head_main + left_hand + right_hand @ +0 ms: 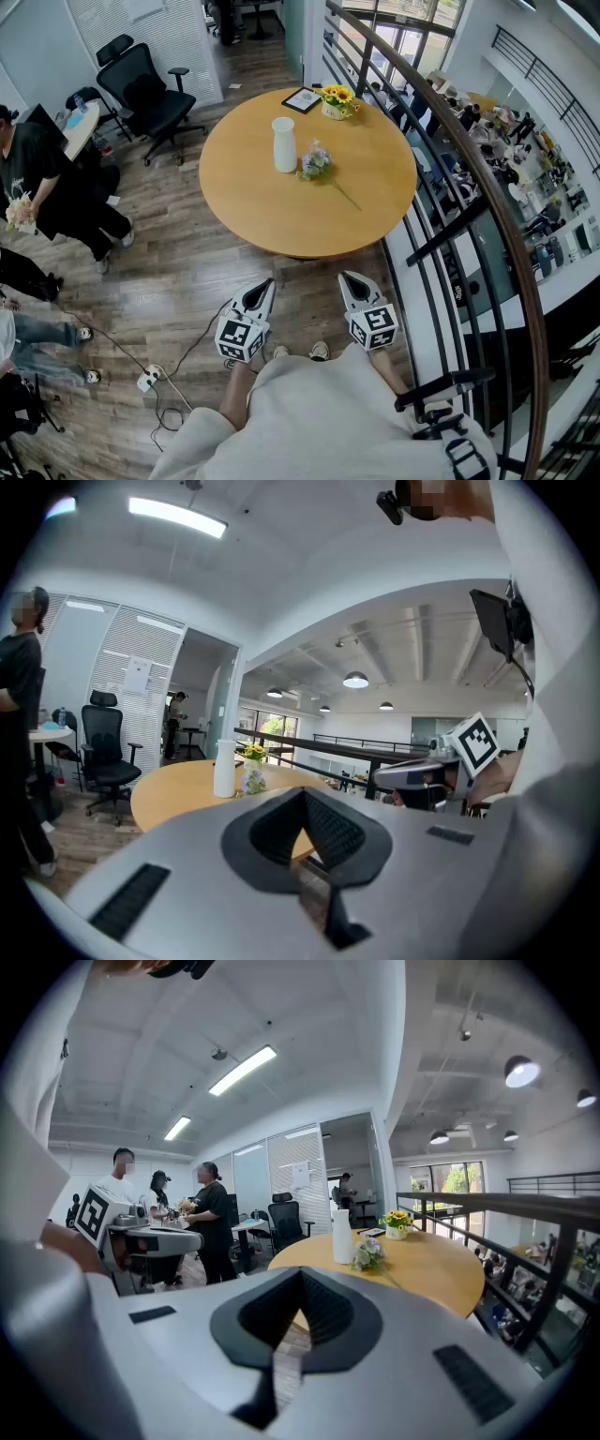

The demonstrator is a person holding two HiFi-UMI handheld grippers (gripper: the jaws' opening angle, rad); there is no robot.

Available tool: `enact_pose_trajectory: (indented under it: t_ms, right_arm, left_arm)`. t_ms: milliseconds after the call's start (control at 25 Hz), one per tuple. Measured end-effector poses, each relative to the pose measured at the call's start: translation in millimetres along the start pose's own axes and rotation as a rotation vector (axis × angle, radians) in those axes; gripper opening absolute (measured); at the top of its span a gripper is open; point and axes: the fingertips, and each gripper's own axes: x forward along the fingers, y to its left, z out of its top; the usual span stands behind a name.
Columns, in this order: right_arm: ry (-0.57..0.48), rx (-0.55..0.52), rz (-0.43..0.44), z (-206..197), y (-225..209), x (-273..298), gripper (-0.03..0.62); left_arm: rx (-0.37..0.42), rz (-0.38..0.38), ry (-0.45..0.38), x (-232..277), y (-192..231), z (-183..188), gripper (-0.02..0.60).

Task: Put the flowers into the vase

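Left tongs [269,283], right tongs [346,277], both closed empty, one vase [284,144], one loose bouquet [315,161]

This is an open-plan office on a mezzanine. Ahead of my left claw [266,285] and off to its left stand a black swivel chair [145,89], a desk [82,124] and a partition [141,33] hung with white blinds; people [211,1215] stand further left. A round table [262,206] sits straight ahead on wood flooring [169,272]. Right of my right claw [349,279], a railing [469,202] overlooks a lower floor [511,150] crowded with people at cluttered tables. Overhead run strip lights [178,516].
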Motion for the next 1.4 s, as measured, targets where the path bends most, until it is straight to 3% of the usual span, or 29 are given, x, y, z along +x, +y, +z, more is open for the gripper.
enact_pose_trajectory:
  t_ms: [840, 1400]
  right_arm:
    - [0.008, -0.015, 0.027, 0.6, 3.8, 3.4, 0.008]
    - [-0.079, 0.039, 0.07, 12.8, -25.1, -19.1, 0.008]
  left_arm:
    - [0.008, 0.016, -0.007, -1.8, -2.3, 5.3, 0.006]
    - [0.017, 0.044, -0.004, 17.1, -30.7, 12.4, 0.006]
